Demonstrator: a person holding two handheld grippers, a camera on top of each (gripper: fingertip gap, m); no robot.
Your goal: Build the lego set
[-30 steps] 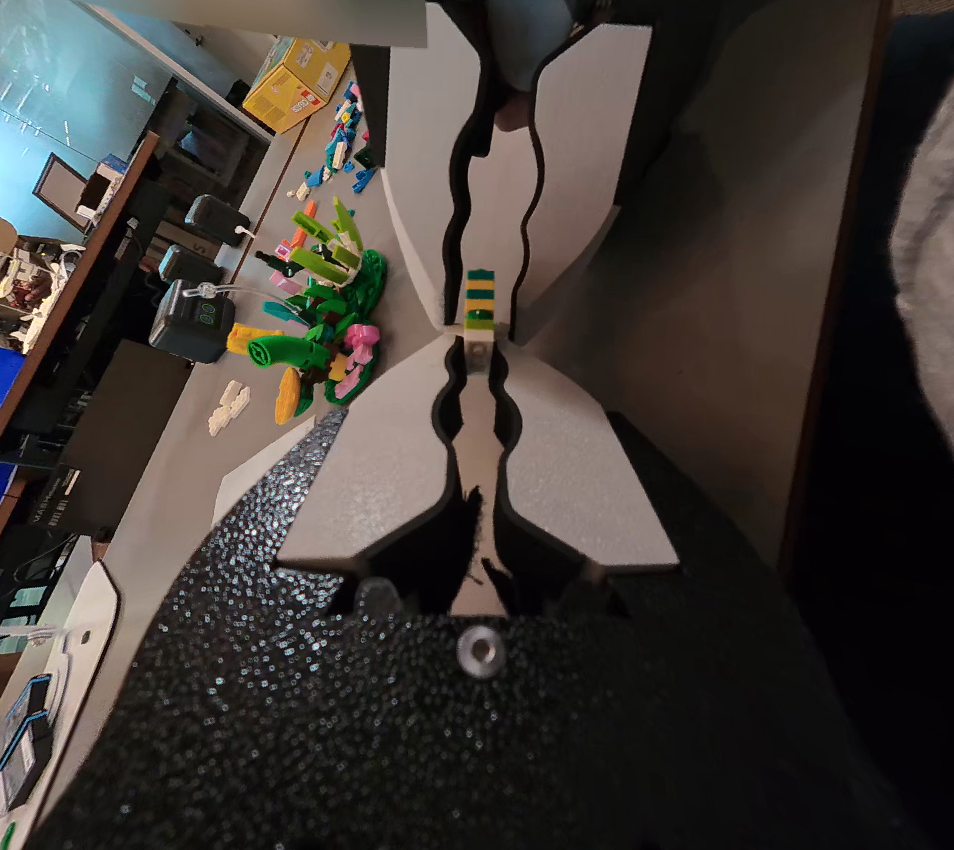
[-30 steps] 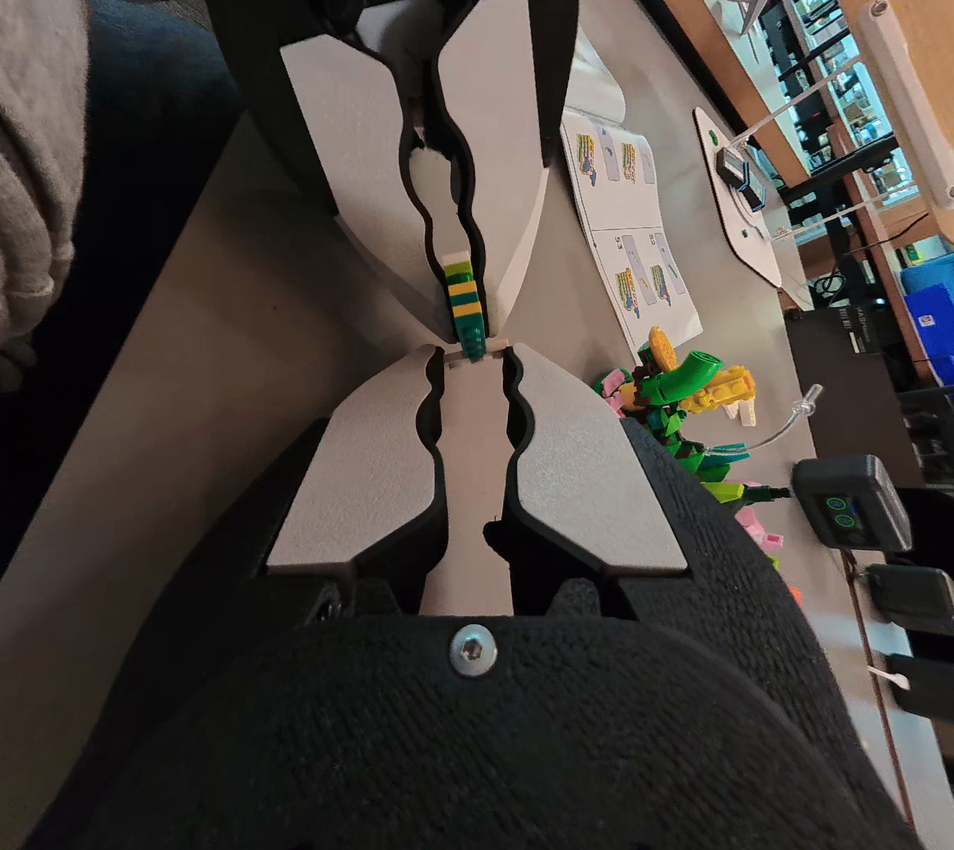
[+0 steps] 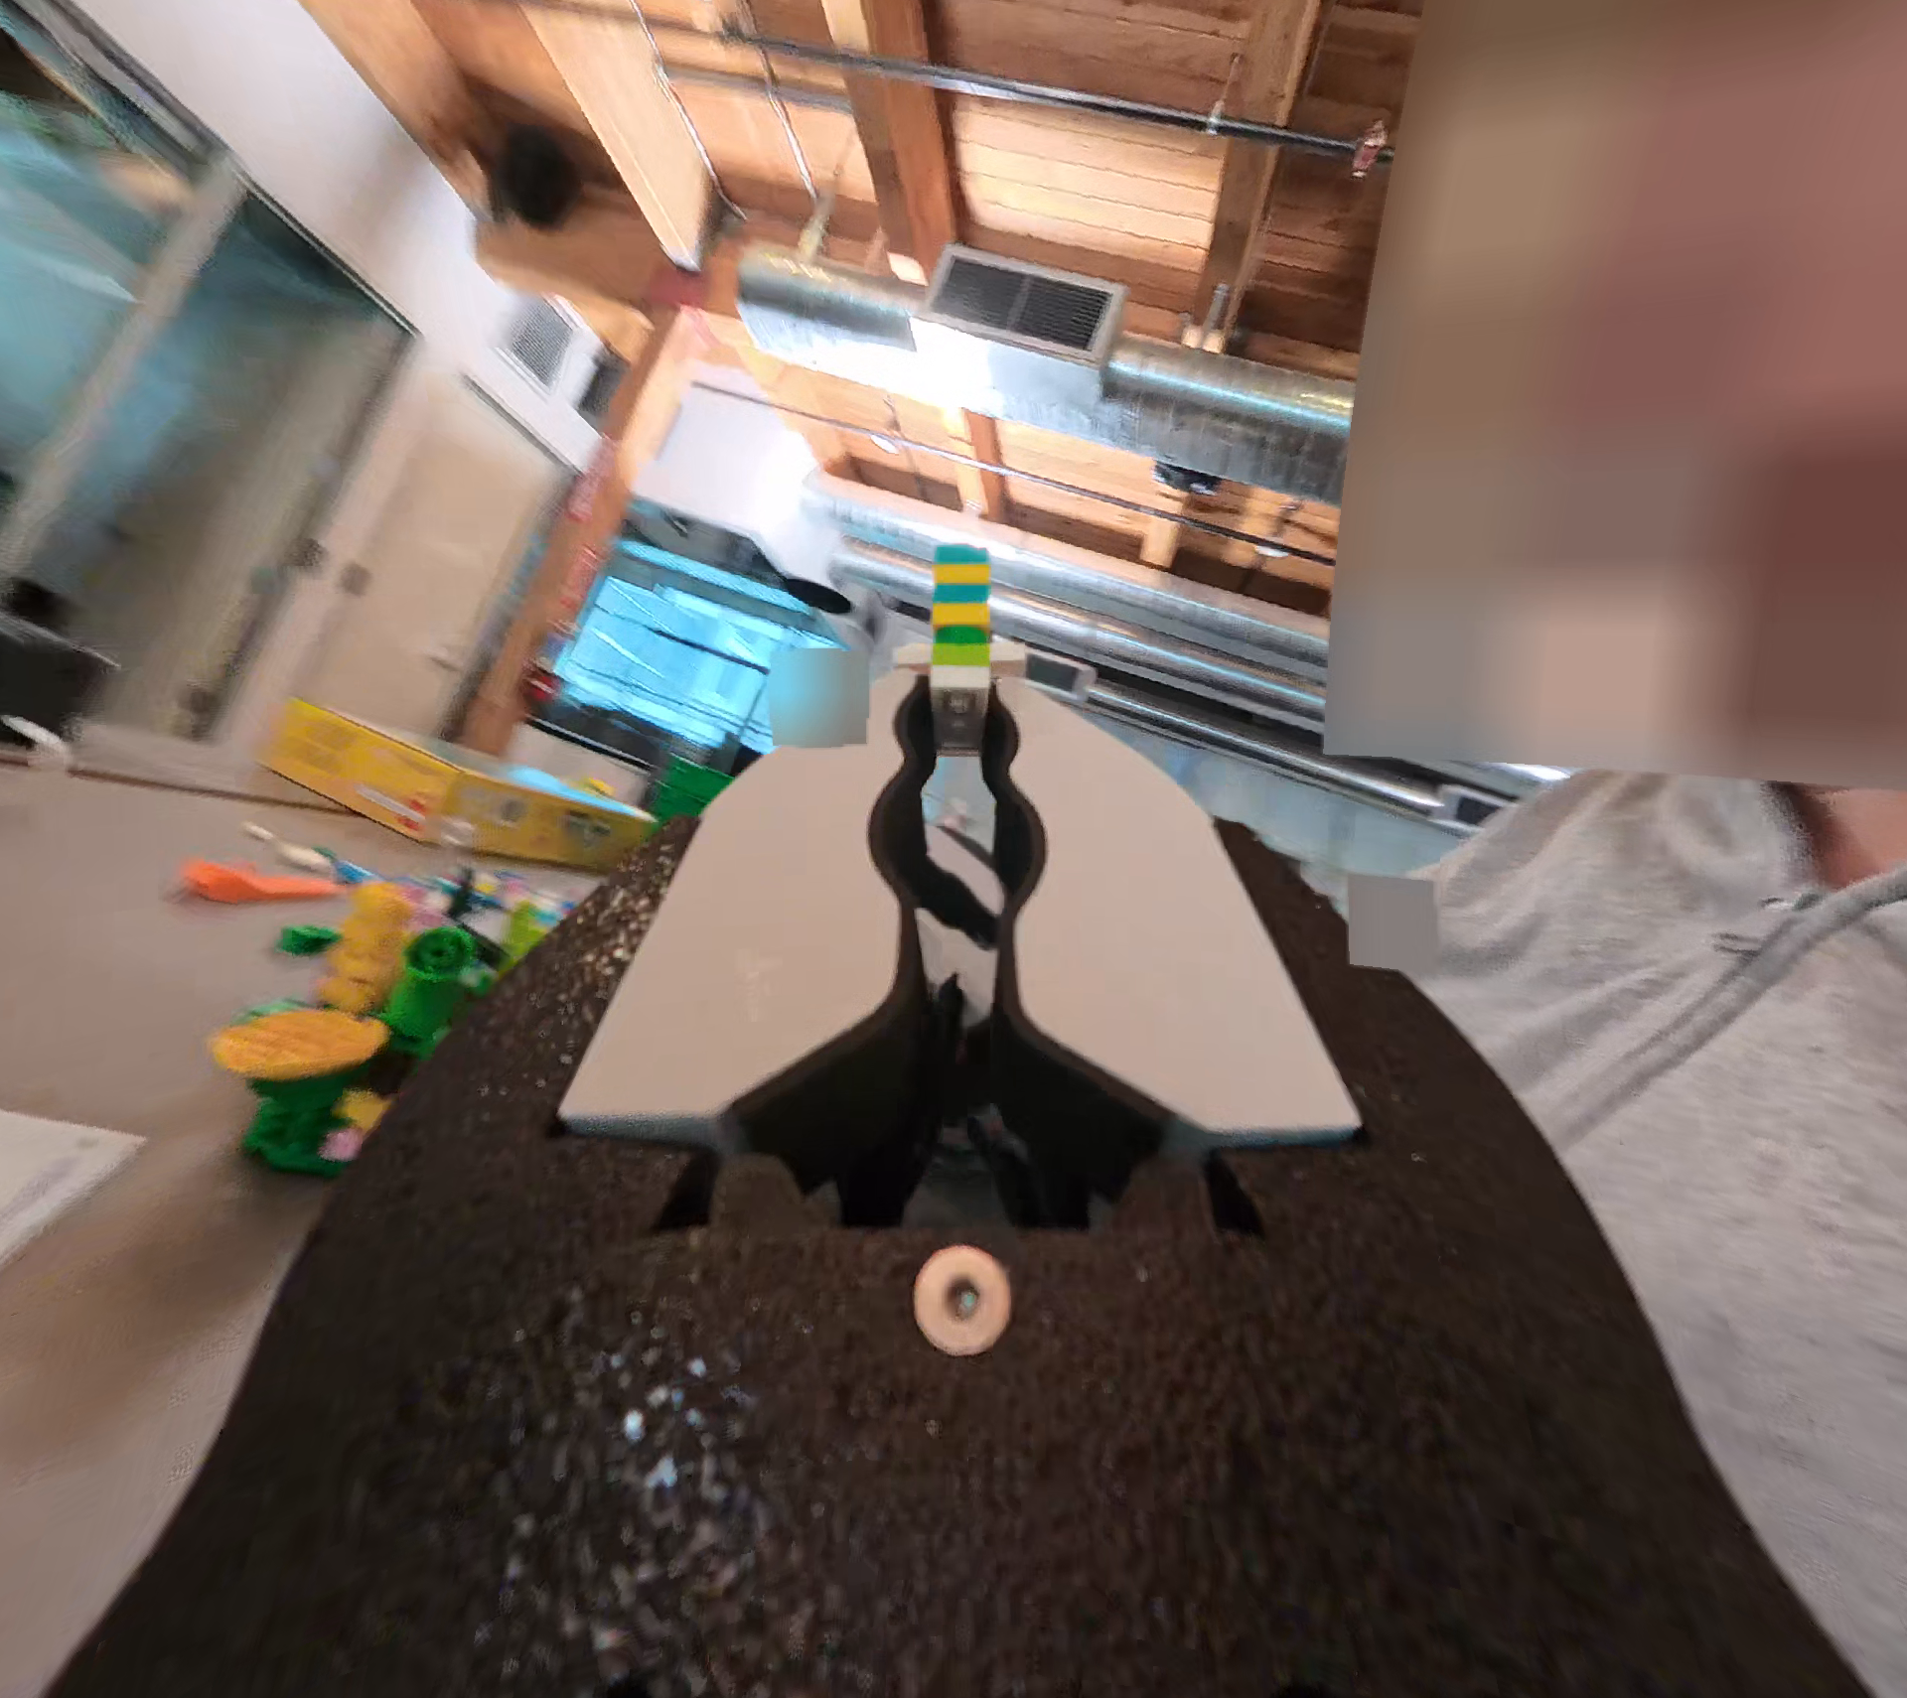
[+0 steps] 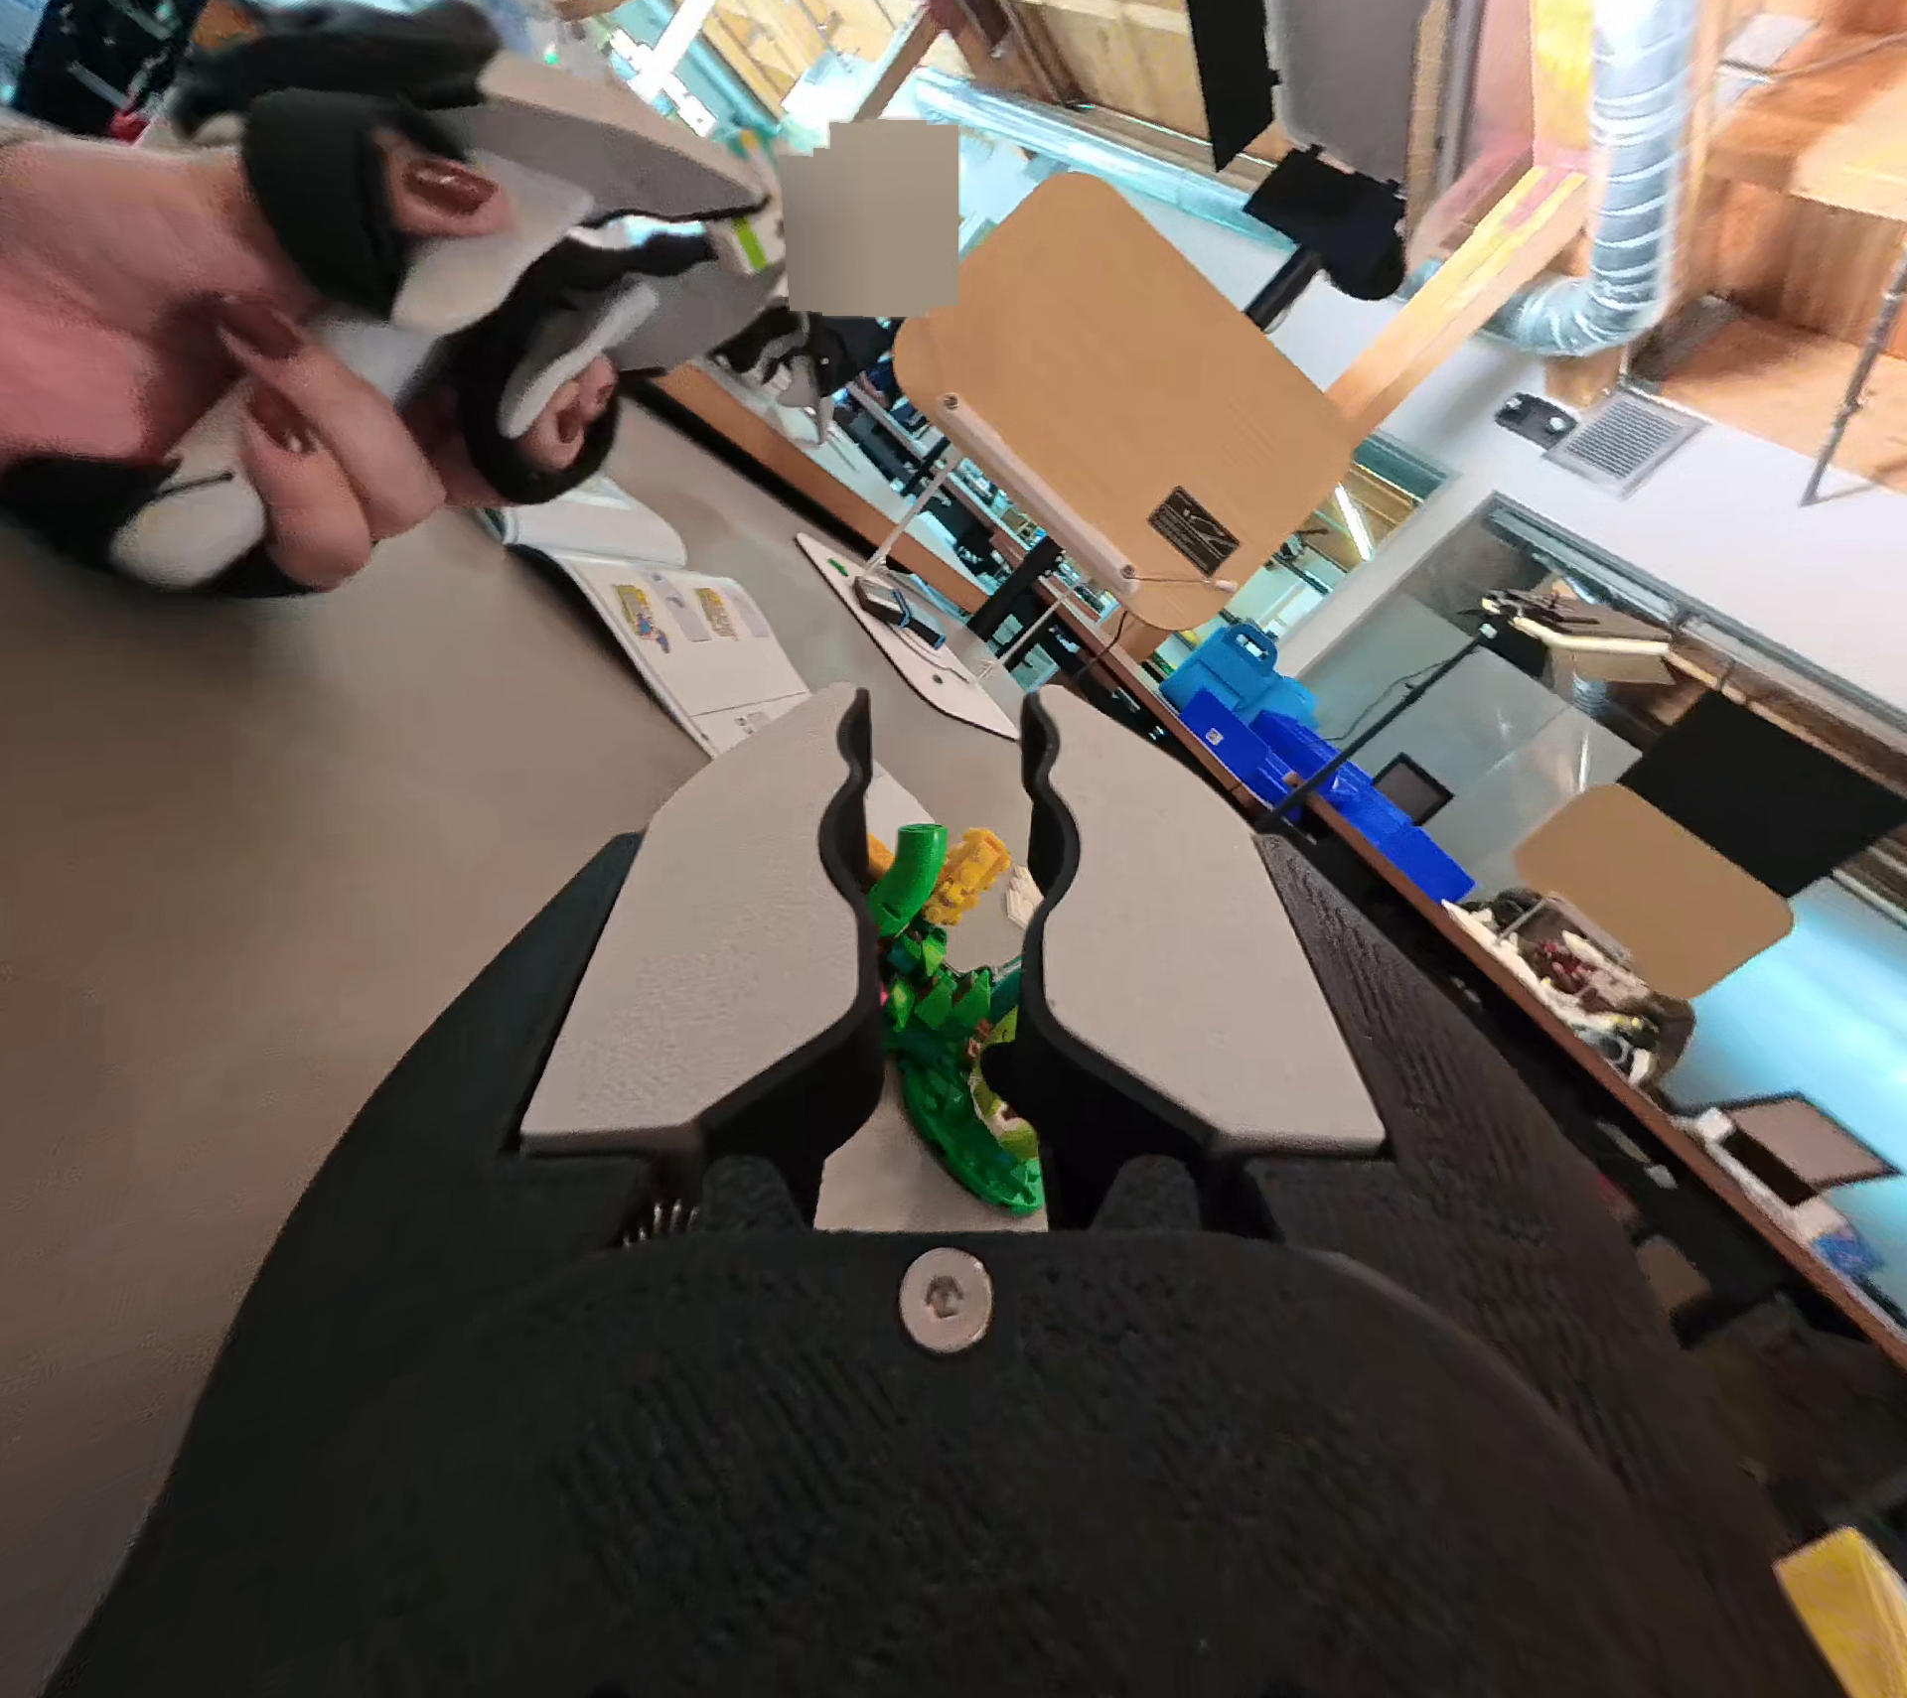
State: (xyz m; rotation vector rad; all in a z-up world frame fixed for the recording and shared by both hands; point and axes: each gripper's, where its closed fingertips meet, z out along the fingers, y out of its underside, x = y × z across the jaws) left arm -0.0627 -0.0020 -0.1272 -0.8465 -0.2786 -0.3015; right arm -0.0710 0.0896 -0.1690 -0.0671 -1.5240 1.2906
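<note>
While raised well above the green brick plant model point(image 4: 934, 978), left gripper point(image 3: 960, 687) jaws pinch a striped brick stack point(image 3: 960, 617); right gripper point(image 4: 944, 725) jaws spread, bare; shallow tip-hold risks dropping it

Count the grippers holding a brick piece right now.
1. The left gripper grips a striped brick stack at its fingertips, raised off the table. The right gripper is open and empty above the green brick plant model.

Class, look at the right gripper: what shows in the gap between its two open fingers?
In the right wrist view, the green brick plant model on the grey table shows between the right gripper's fingers, untouched.
</note>
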